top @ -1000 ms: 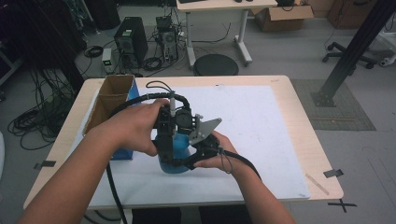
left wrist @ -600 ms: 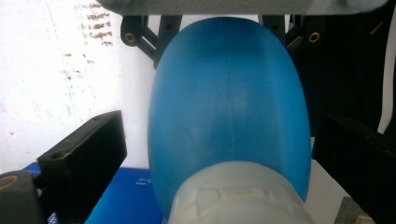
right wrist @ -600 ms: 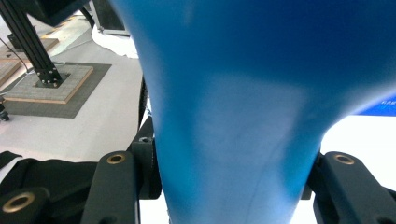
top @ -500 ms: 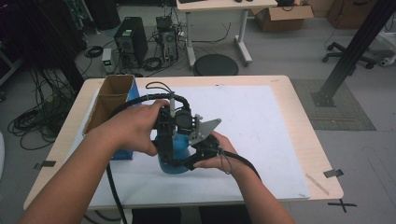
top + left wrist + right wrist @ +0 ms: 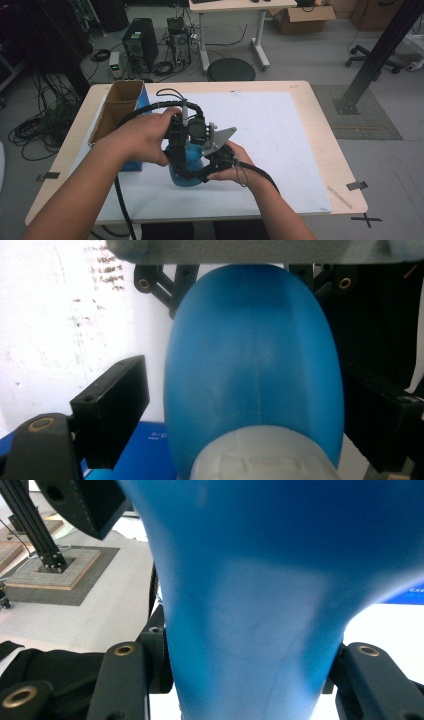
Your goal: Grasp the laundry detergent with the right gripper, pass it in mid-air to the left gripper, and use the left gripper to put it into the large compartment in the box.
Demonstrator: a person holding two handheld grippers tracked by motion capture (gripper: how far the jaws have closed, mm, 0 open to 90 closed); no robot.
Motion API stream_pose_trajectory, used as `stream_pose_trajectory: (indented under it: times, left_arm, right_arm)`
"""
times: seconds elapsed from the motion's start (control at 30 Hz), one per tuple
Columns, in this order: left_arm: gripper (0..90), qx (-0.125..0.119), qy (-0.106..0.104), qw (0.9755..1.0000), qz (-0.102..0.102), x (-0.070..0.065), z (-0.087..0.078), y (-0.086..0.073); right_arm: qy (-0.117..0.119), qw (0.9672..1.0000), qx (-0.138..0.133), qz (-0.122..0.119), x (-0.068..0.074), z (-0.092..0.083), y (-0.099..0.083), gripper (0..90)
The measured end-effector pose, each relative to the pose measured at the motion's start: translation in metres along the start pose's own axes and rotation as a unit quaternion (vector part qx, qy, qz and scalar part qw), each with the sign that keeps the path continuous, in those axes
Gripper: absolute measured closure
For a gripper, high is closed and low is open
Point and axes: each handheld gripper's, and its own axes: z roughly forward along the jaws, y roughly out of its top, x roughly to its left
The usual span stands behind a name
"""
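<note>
Centre of the high view, on the white surface point(image 5: 300, 150): blue bottle point(image 5: 182, 170), upright. Right tongs point(image 5: 245, 680) clamped on its narrow part. Left tongs point(image 5: 250, 405) straddling the body, just closing, left pad a sliver off. Cardboard box point(image 5: 115, 107) at left.

1. No readable text, brand or number anywhere.
2. Blue box point(image 5: 150, 450): small white print in left gripper view, too blurred to read.
3. Same box in right gripper view: tiny white chars, illegible.
4. Floor by the table's right corner: black tape X point(image 5: 369, 219), a mark, not lettering.
</note>
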Motion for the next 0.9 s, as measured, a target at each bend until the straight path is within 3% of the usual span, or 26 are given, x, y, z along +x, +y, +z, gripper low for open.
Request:
stream_pose_trajectory:
  times: [0.63, 0.9]
  left_arm:
    - [21.8, 0.001, -0.001, 1.0, -0.002, -0.0001, -0.0018, -0.0009]
    - [29.6, 0.005, 0.002, 1.0, -0.003, 0.0, -0.0009, -0.0013]
  right_arm:
    - [-0.003, 0.9999, -0.005, -0.009, -0.0023, 0.0, 0.0039, 45.4]
    - [-0.005, 0.9999, -0.004, -0.013, -0.0031, 0.0005, 0.0033, 45.4]
